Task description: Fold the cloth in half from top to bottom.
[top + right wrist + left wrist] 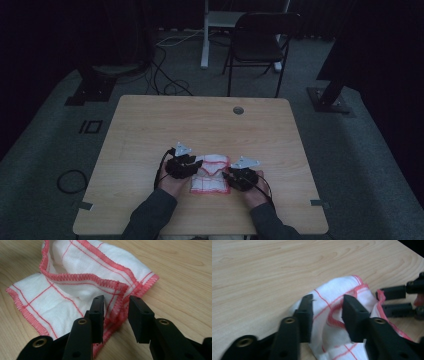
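Note:
A white cloth with red hem and red grid lines [212,175] lies crumpled on the wooden table [200,120] near its front edge, between the two hands. My left gripper [199,164] is at the cloth's left side. In the left gripper view its jaws [327,300] stand apart over a raised fold of the cloth [337,290], the pads not pressing on it. My right gripper [226,176] is at the cloth's right side. In the right gripper view its jaws [116,301] stand apart around the hemmed corner of the cloth [100,262], with a gap on each side.
A round cable hole [238,110] sits near the table's far edge. Beyond the table stand a dark folding chair [260,42] and a white stand leg [205,35]. Cables lie on the grey floor [71,181].

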The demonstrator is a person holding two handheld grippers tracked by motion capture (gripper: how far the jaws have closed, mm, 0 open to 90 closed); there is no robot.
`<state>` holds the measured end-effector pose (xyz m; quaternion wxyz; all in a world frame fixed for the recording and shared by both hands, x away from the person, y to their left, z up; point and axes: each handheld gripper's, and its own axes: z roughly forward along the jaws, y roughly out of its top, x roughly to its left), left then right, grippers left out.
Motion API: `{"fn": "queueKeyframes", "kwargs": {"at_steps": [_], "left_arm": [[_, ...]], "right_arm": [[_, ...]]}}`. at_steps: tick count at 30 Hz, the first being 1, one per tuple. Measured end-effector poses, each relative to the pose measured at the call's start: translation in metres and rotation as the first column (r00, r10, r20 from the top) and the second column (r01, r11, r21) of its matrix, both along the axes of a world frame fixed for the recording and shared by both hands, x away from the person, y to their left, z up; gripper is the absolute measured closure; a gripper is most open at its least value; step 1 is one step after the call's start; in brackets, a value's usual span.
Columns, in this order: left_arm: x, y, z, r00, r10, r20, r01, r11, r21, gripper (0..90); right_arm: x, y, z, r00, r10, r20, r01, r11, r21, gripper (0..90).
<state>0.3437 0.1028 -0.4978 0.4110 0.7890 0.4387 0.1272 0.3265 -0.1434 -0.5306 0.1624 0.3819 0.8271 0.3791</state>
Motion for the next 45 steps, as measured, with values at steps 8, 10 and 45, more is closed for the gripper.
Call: {"fn": "queueKeyframes", "kwargs": {"at_steps": [8, 10, 45], "left_arm": [[-0.017, 0.008, -0.004, 0.9996, -0.026, -0.006, 0.026, 0.9995, -0.019, 79.7], [-0.023, 0.01, -0.006, 0.9995, -0.03, -0.006, 0.03, 0.9991, -0.031, 79.8], [-0.061, 0.022, -0.036, 0.9973, -0.035, -0.064, 0.033, 0.999, -0.031, 77.5]], "right_arm": [[-0.001, -0.007, 0.006, 0.9999, -0.004, 0.012, 0.003, 1.0, 0.02, 61.8], [-0.001, -0.008, 0.007, 0.9999, -0.001, 0.012, 0.0, 1.0, 0.022, 61.1], [-0.033, -0.006, 0.004, 0.9895, 0.141, -0.033, -0.14, 0.99, 0.029, 71.5]]}}
